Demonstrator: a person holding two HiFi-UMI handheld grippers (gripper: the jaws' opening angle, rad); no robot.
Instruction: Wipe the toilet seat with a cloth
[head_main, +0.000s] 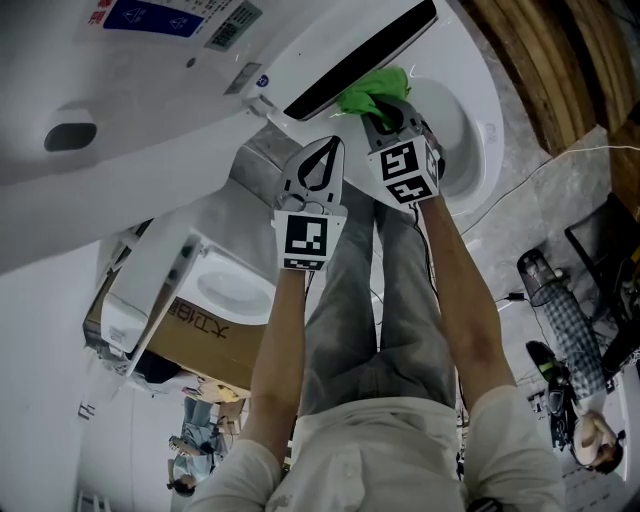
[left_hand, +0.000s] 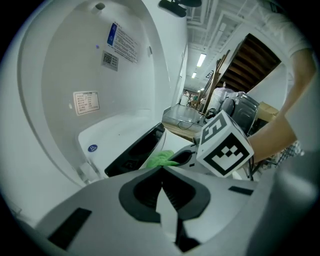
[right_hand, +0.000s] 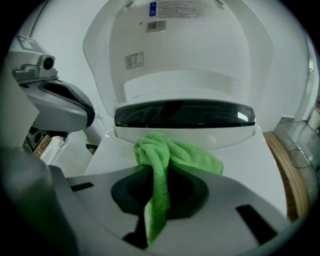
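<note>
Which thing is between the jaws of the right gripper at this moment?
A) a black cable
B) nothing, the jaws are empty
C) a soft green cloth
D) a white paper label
C: in the right gripper view, the right gripper has its jaws closed on the soft green terry cloth, which bunches out in front of them.

— What's down on the left?
— A cardboard box (head_main: 200, 335) with dark print, just beside a white basin (head_main: 235, 285).
— And on the right?
— Wooden boards (head_main: 555, 60) up top; a person in a checked shirt (head_main: 570, 335) lower down.
</note>
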